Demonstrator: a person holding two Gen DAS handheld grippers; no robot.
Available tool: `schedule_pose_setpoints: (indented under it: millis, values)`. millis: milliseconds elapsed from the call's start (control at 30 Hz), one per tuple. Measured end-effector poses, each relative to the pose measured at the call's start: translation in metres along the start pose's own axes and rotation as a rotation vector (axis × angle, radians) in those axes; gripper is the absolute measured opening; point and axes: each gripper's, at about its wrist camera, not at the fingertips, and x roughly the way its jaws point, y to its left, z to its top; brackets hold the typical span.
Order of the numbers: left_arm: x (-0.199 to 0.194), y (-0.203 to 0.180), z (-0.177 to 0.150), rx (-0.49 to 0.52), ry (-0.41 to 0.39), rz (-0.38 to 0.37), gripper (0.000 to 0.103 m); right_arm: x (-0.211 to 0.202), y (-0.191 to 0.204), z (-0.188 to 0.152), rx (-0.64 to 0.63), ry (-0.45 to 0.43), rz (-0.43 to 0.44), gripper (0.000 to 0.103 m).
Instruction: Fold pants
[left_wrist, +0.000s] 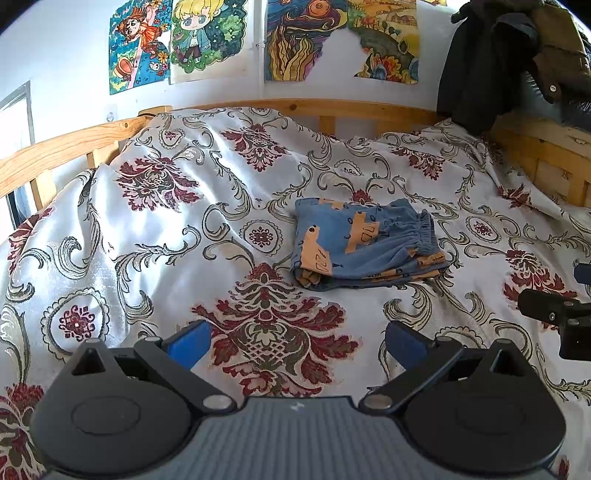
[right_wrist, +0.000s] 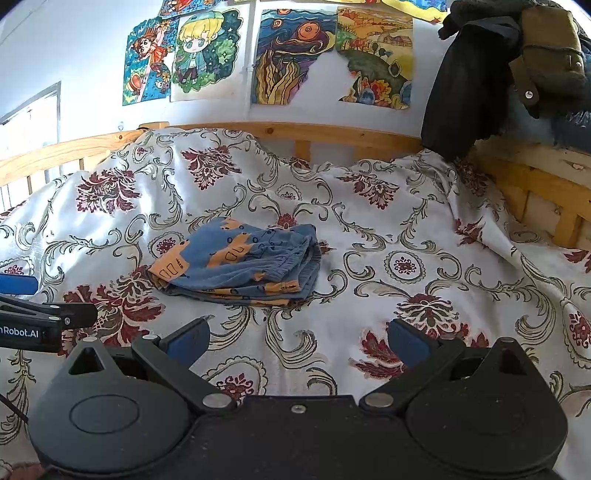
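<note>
The only readable lettering is "nRobot.AI", in white on the black body of the left hand-held gripper (right_wrist: 33, 325), which enters the right wrist view at the left edge; the start of the word is cut off by the picture's border. A small pale mark sits on the ribbed grey housing of the same hand-held gripper in the left wrist view, too faint to read.

A bed (left_wrist: 110, 240) with a pale floral cover stands against a white wall (left_wrist: 66, 44), framed by a wooden rail (left_wrist: 295, 107) along its far edge. Colourful drawings (left_wrist: 207, 37) hang above, dark coats (left_wrist: 498, 62) drape the far right corner, and daylight enters a window (right_wrist: 33, 118) at left.
</note>
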Motion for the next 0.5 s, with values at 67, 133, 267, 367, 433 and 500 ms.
schedule_pose_setpoints:
  millis: [67, 133, 267, 367, 433, 500]
  values:
    - [-0.0001, -0.0001, -0.0004, 0.001, -0.001, -0.001, 0.103, -0.0001, 0.0001, 0.0001, 0.001, 0.000, -0.001, 0.102]
    - [-0.0001, -0.0003, -0.0006, 0.001, 0.000, 0.000, 0.103, -0.0001, 0.0001, 0.0001, 0.001, 0.000, -0.001, 0.102]
    - [-0.0002, -0.0004, -0.0007, 0.001, 0.001, 0.000, 0.103, 0.0011, -0.0005, -0.0011, 0.001, 0.004, 0.002, 0.102]
    - [-0.0004, 0.0001, -0.0013, 0.000, 0.001, 0.000, 0.103, 0.0017, -0.0010, -0.0017, 0.000, 0.006, 0.005, 0.102]
    - [-0.0003, 0.0002, -0.0014, 0.001, 0.001, 0.000, 0.103, 0.0017, -0.0011, -0.0015, 0.000, 0.006, 0.005, 0.102]
    - [-0.0003, 0.0004, -0.0013, 0.000, 0.001, -0.001, 0.103, 0.0017, -0.0009, -0.0015, 0.000, 0.006, 0.005, 0.102]
